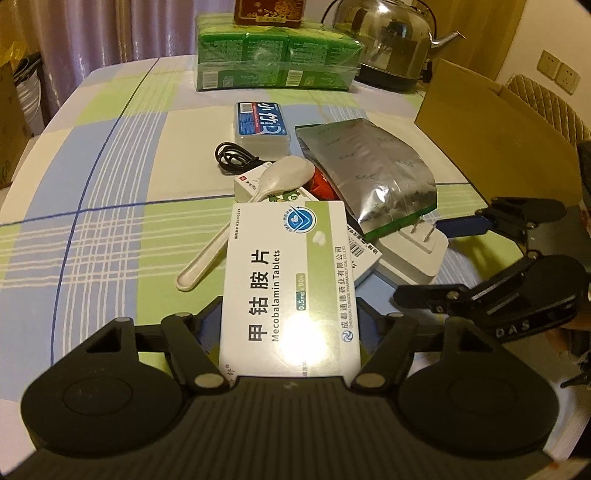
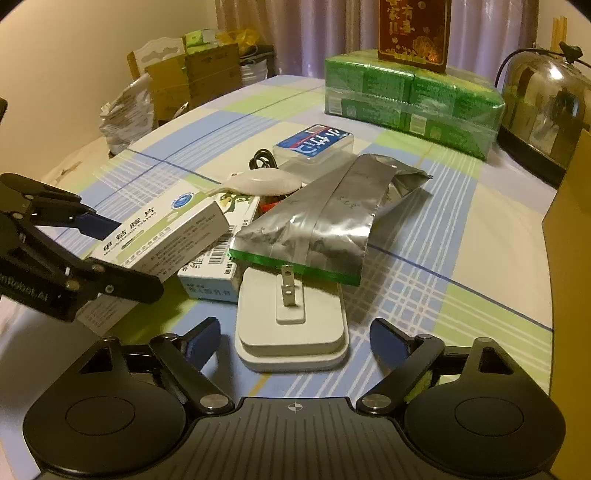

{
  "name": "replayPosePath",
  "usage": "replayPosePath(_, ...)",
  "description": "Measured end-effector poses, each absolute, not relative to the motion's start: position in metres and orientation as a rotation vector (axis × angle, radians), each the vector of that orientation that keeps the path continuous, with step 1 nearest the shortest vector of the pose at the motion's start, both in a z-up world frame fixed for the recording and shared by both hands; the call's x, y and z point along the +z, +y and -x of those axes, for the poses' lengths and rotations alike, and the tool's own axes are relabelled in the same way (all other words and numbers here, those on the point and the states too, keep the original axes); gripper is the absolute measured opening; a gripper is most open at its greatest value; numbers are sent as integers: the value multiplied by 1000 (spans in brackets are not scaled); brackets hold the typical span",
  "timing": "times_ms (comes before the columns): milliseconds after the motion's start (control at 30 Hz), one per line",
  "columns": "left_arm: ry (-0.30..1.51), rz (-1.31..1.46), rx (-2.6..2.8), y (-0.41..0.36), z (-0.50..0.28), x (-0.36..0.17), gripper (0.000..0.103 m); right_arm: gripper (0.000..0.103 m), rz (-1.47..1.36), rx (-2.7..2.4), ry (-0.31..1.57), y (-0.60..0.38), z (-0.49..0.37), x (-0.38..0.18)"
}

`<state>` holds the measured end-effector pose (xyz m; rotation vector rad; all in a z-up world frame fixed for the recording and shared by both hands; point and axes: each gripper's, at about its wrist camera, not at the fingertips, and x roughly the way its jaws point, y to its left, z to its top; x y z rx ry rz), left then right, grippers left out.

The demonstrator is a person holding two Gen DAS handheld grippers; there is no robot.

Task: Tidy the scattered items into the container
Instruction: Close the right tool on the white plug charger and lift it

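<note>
A white and green Mecobalamin tablet box (image 1: 291, 280) sits between the fingers of my left gripper (image 1: 290, 306), which is shut on it; the right wrist view shows this box (image 2: 162, 229) tilted over other medicine boxes (image 2: 210, 277). My right gripper (image 2: 295, 339) is open, its fingers on either side of a white plug charger (image 2: 291, 332) lying prongs up. Behind them lie a silver foil pouch (image 2: 317, 218), a white spoon (image 2: 258, 182), a blue-labelled plastic case (image 2: 314, 146) and a black cable (image 2: 262, 157). The cardboard container (image 1: 491, 125) stands at the right.
At the table's far side a wrapped green tissue pack (image 2: 410, 99) carries a red box (image 2: 413, 29), with a steel kettle (image 2: 546, 107) beside it. The checked tablecloth (image 1: 92, 221) is bare on the left. Cardboard boxes and bags (image 2: 192, 74) stand beyond the table.
</note>
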<state>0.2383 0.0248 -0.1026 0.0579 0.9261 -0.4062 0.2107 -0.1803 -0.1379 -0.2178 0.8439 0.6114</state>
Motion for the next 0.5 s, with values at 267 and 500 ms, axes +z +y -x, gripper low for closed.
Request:
replayPosePath(267,916,-53,-385,27,-240,-103,68,62,219,609,839,-178,-212,-138)
replayPosePath(500,920,-53,-386,25,-240,-103,68,62,194,592,884,-184,-203,-133)
